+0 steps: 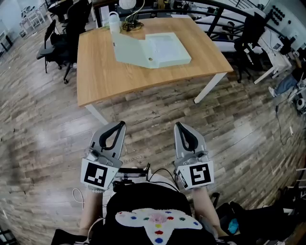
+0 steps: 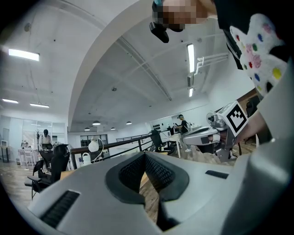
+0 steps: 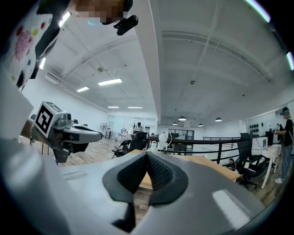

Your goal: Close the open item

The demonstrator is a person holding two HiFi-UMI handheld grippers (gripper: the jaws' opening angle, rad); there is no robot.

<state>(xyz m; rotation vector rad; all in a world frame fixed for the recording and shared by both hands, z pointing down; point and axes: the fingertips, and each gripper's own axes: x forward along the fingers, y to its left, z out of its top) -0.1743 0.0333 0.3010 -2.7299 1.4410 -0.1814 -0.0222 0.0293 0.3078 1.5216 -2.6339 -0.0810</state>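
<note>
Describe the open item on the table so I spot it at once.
Look at the wooden table ahead. Towards its far edge lies a pale green case, spread open flat in two halves. It is the broad, flat thing; the white bottle and desk lamp behind it stand upright.

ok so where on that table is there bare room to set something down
Widest bare wood: the near-left part of the table, between the open pale case and the near and left edges. A narrower strip runs right of the case. Crowded at the far edge, where the white bottle and desk lamp stand by the case.
</note>
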